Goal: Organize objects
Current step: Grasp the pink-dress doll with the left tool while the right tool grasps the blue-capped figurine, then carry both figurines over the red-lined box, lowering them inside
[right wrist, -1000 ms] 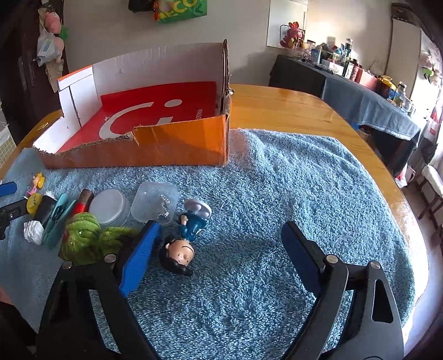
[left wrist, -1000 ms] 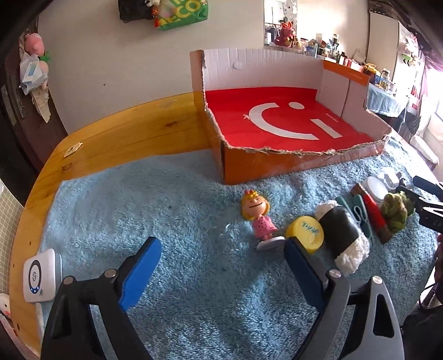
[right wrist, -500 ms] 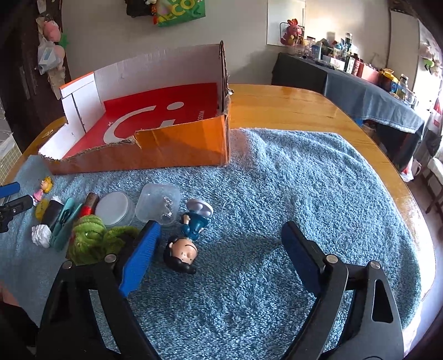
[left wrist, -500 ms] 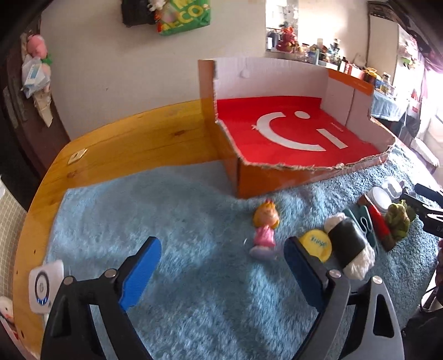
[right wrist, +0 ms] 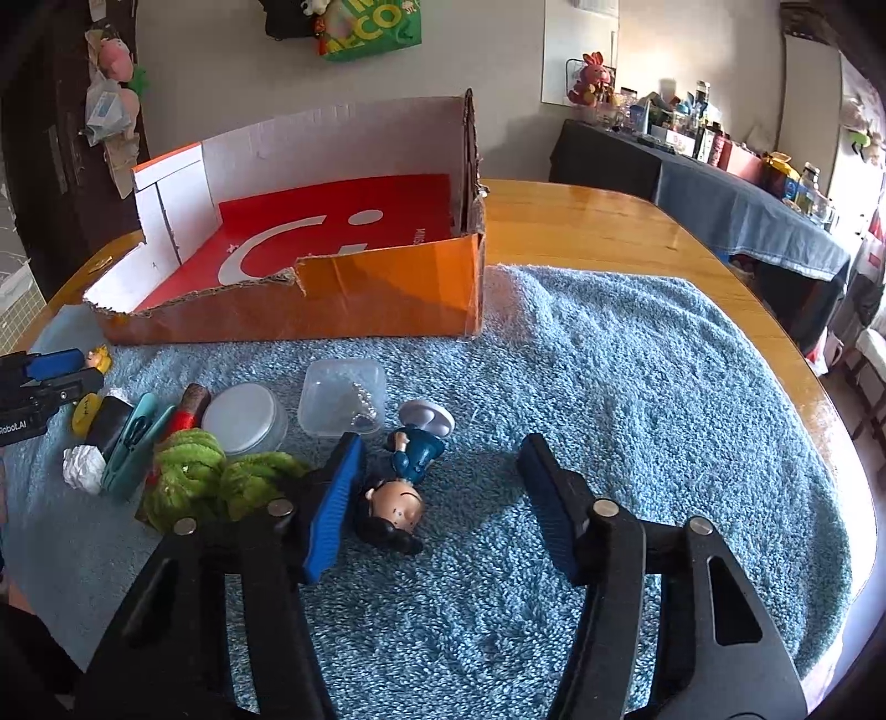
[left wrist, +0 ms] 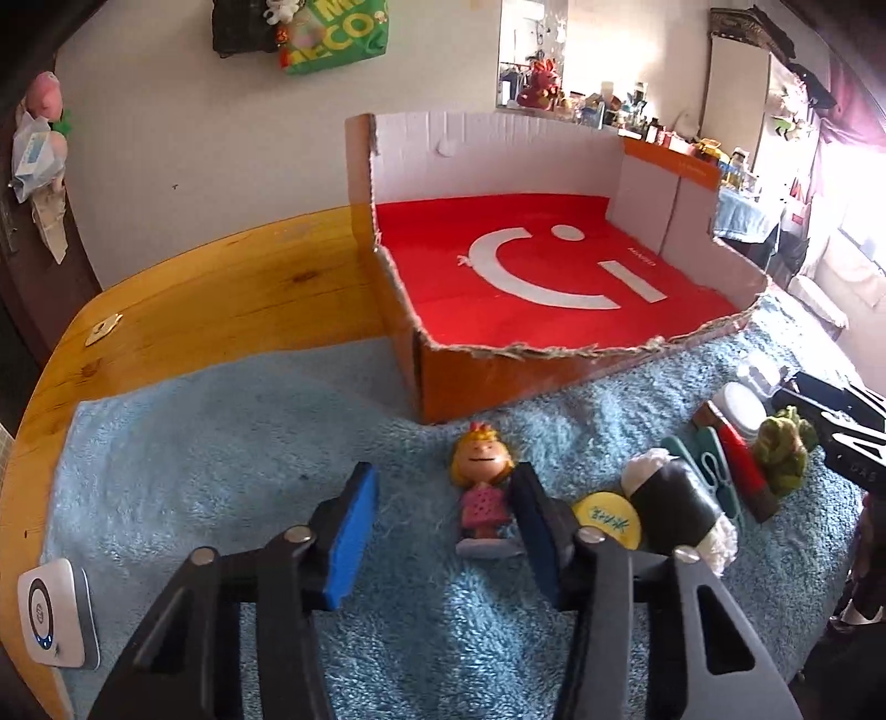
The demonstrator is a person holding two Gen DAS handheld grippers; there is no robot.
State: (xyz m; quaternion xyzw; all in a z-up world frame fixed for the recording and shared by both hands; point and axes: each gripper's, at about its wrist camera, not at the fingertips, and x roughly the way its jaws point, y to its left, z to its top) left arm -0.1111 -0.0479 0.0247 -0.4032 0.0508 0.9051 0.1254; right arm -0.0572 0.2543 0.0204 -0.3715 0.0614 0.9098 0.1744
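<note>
left gripper (left wrist: pixel 443 515) closing, nothing pinched | blonde pink-dress figurine (left wrist: pixel 483 487) lower centre, hugging right pad, long axis up-frame | right gripper (right wrist: pixel 437 493) closing, unclamped | blue-suited figurine (right wrist: pixel 401 487) against left pad, head nearest

Orange box (left wrist: pixel 487 382) with red floor, blue towel (right wrist: pixel 637 387).

A green bag (left wrist: pixel 332 33) with yellow lettering hangs on the pale wall, a dark bag just beside it. Pink plush toys (left wrist: pixel 44 99) hang at the far left edge. On the bare wood of the desk (left wrist: pixel 221 288) lies a small pale tag (left wrist: pixel 102 328). A white device (left wrist: pixel 52 620) with a round ring and blue lights sits at the desk's near left edge. A long side counter under dark blue cloth (right wrist: pixel 747 216) carries bottles and jars, with a pink plush rabbit (right wrist: pixel 592 77) at its end.
</note>
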